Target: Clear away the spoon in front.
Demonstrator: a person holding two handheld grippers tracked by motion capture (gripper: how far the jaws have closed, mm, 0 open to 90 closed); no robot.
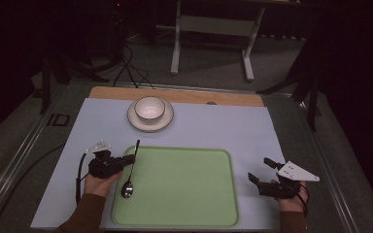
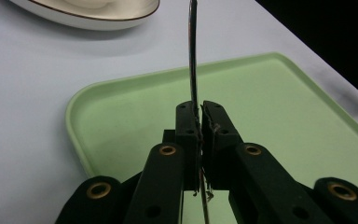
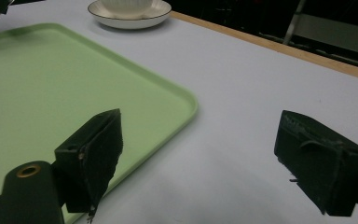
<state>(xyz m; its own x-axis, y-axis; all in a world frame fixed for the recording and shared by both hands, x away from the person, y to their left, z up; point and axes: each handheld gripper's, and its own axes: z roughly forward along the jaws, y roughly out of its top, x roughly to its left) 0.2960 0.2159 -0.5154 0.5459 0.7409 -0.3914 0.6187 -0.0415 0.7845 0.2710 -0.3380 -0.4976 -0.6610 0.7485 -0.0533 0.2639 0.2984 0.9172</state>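
Spoon [image 1: 130, 170]: thin metal, stiff, light, slick; bowl end lies on the green tray [image 1: 184, 213], handle points toward the cup on its saucer [image 1: 150, 116]. Best hold is mid-handle, flat sides between the pads, since the narrow shaft may pivot or slip. Left tongs [image 1: 128, 158] are clenched on the handle, hand low at the tray's left edge. Right tongs [image 1: 261, 171] are released, jaws wide, resting near the counter [image 1: 223, 126] right of the tray.

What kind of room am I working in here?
Probably a lab or recording bench, not a kitchen: a mat-covered table ringed by dark curtains, floor cables, and one staged green tray.
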